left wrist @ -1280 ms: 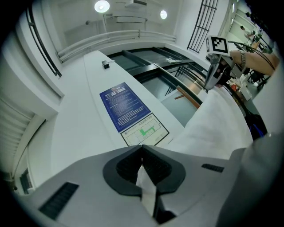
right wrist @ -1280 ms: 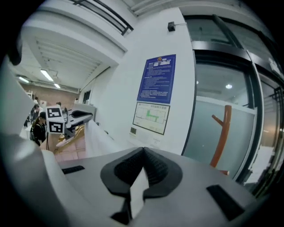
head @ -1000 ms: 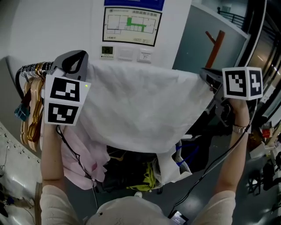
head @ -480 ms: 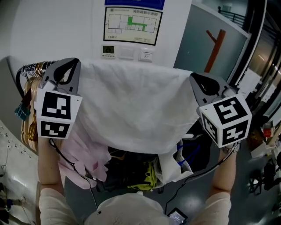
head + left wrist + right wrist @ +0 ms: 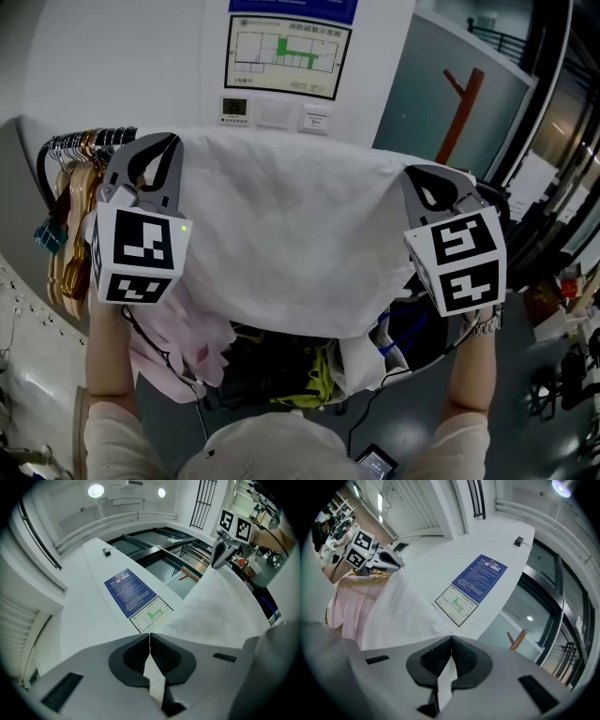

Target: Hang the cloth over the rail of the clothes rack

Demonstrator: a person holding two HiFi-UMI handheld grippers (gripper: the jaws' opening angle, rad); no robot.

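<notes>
The right gripper [image 5: 433, 192] has rolled and sunk from upper right toward middle right, the cloth [image 5: 281, 225] corner lower with it; the left gripper [image 5: 150, 164] dipped slightly.

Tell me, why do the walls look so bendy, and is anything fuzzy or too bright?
Left gripper view: the wide lens curves the wall and darkens the corners; a ceiling lamp glares. Right gripper view: same curving, and the cloth looks soft. Head view: sharper, dim underneath the cloth.

The white cloth [image 5: 291, 234] hides most of the rack's rail [image 5: 44, 161]; only its left end shows. The blue notice [image 5: 292, 7] is cut off at the top edge, its print too small to read.
</notes>
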